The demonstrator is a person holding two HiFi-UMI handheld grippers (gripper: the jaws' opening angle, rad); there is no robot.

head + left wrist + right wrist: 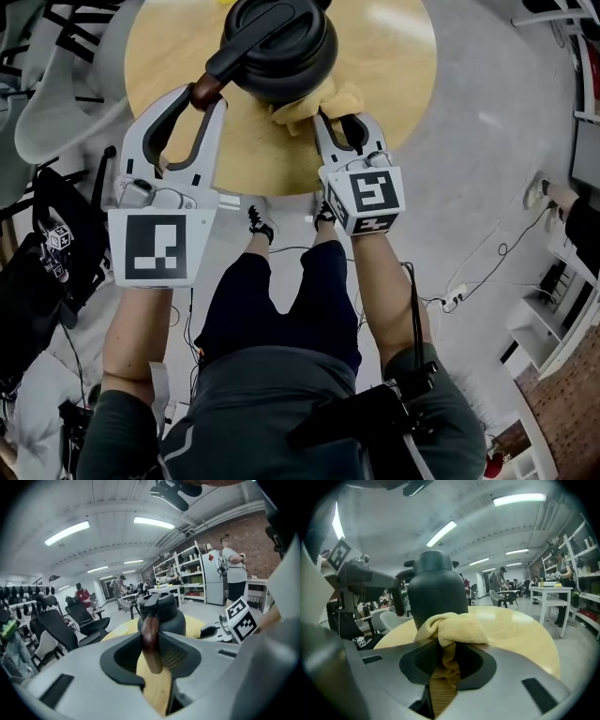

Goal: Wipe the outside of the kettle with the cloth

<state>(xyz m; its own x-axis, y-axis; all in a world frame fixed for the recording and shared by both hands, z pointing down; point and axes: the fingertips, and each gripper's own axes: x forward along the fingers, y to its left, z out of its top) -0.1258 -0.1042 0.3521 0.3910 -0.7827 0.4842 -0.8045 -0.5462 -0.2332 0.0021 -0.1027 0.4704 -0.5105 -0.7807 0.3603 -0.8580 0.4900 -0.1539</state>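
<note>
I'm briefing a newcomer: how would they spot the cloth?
On the round wooden table stands a dark kettle. The cloth is bunched close by its side, pinched in the jaws of the right gripper. It is the only soft, fluffy thing there.

Left claw (208, 97) and right claw (339, 120) side by side, both clamped tight.

A round wooden tabletop (394, 56) is seen above a grey floor (487, 169), across which cables (500, 249) are trailed. Farther off, black office chairs (82, 616), open shelving (187, 569) and a white fridge (213, 578) are ranged — the fridge before a brick wall (255, 536).
</note>
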